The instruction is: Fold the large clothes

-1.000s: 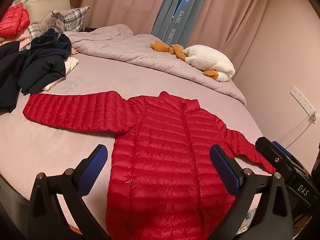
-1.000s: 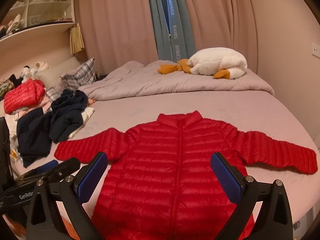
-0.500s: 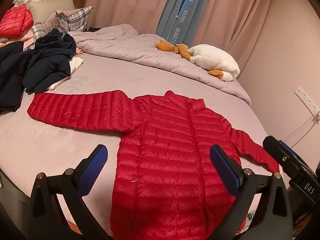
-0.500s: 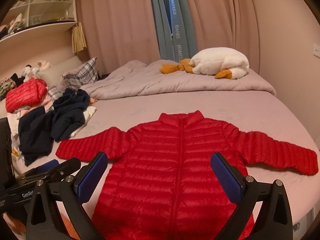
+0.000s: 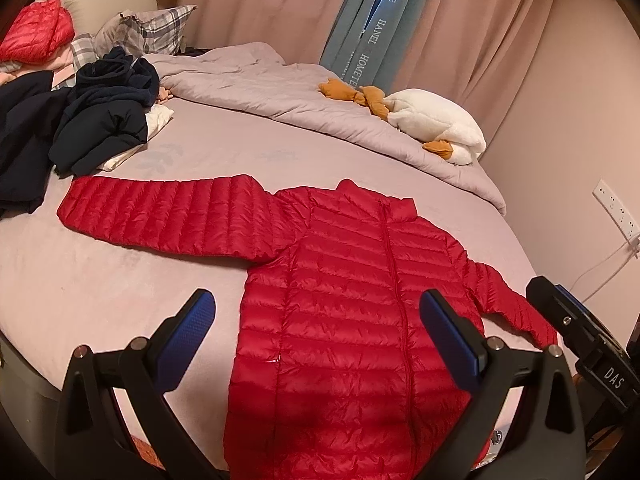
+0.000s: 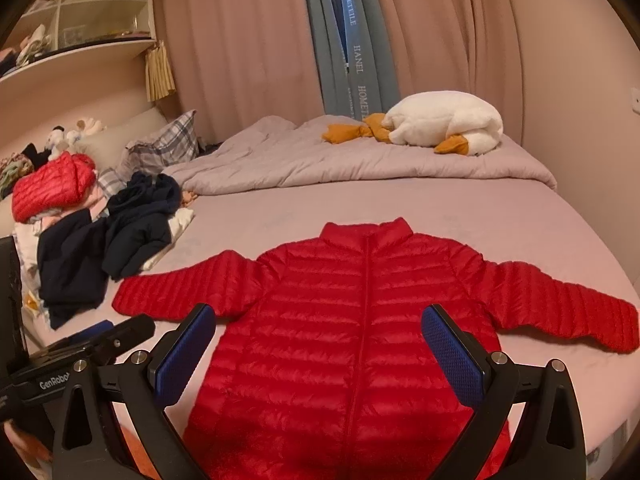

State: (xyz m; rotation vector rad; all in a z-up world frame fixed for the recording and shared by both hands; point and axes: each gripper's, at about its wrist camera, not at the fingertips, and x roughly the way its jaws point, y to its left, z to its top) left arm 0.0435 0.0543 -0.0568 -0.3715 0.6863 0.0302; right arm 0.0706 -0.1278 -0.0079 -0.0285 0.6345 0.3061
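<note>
Red quilted puffer jacket (image 5: 352, 300) flat on mauve velvety bed sheet (image 5: 100, 280), zipped, sleeves spread. Left gripper (image 5: 318, 330), right gripper (image 6: 318, 338) hover above hem, blue-padded jaws wide, empty. Rumpled dark navy clothes (image 6: 120, 236) beside left sleeve.

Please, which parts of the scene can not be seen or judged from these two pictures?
- Bottom hem of the red quilted puffer jacket: hidden behind the open right gripper and cut by the frame edge.
- Right wrist view: items on the wall shelf are too small to identify.
- Left wrist view: the jacket's far cuff is hidden behind the other gripper's body.
</note>
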